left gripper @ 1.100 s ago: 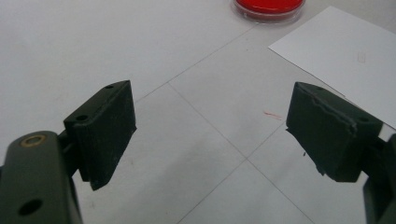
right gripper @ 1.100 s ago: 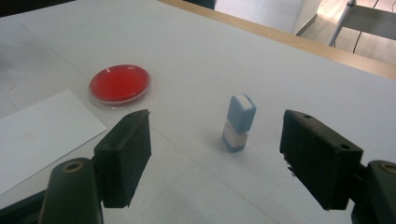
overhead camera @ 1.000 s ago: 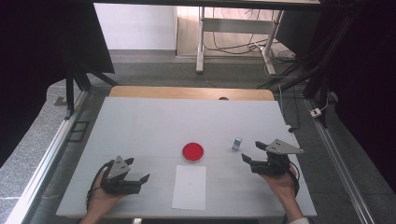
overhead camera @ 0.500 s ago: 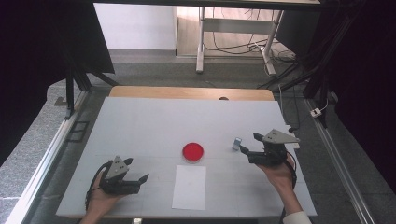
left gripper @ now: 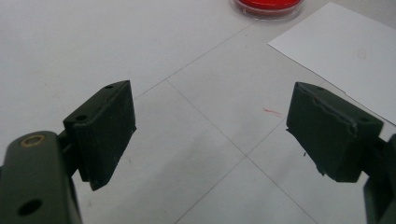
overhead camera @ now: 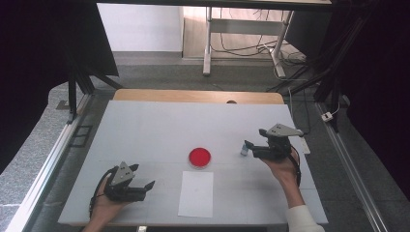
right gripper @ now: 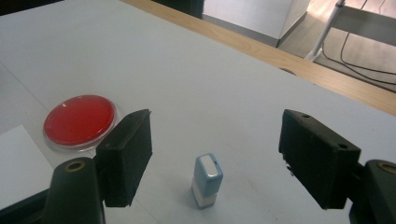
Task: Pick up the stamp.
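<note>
From above, the right gripper [overhead camera: 250,147] sat just beside a small blue block [overhead camera: 244,150], perhaps a stamp, right of the red dish [overhead camera: 199,157] on the table [overhead camera: 145,125]. The left gripper [left gripper: 210,135] stood wide, gripping nothing, near the paper [left gripper: 345,60]. The right gripper's own view showed its jaws spread wide, the block upright between them, untouched.

One red dish [overhead camera: 199,157], one paper sheet [overhead camera: 196,194], one small stamp [right gripper: 207,179].

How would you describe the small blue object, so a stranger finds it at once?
On the white table, look right of the red round dish. The small stamp stands upright between the open right tongs: the only pale blue, box-shaped thing.
</note>
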